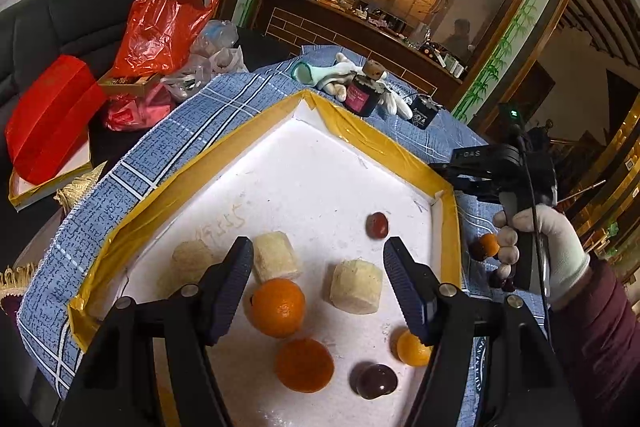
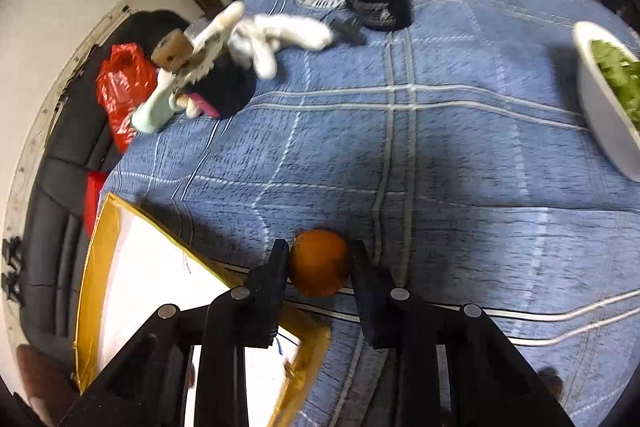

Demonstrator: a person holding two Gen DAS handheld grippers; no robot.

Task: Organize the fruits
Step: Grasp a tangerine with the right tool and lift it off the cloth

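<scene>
The right tool [image 2: 320,259] pinches a small orange [image 2: 319,263] between its pads, above the blue checked cloth [image 2: 440,147] on the bench, just right of the yellow-taped white tray [image 2: 90,267]. The left tool [image 1: 318,267] stands spread and empty over that tray; an orange [image 1: 278,307] lies just below its left finger. Faint handwriting on the tray floor is unreadable.

Tray [image 1: 304,163]: white foam, matt and scuffed; rim bound in glossy yellow tape.
Tablecloth [image 2: 440,155]: blue checked woven cloth, matt.
Oranges [image 1: 278,307]: dimpled, slightly shiny peel.
Left gripper [image 1: 320,287]: matt black plastic, ribbed pads, bright metal pins.
Bag [image 1: 156,27]: glossy, crinkled red plastic.
</scene>
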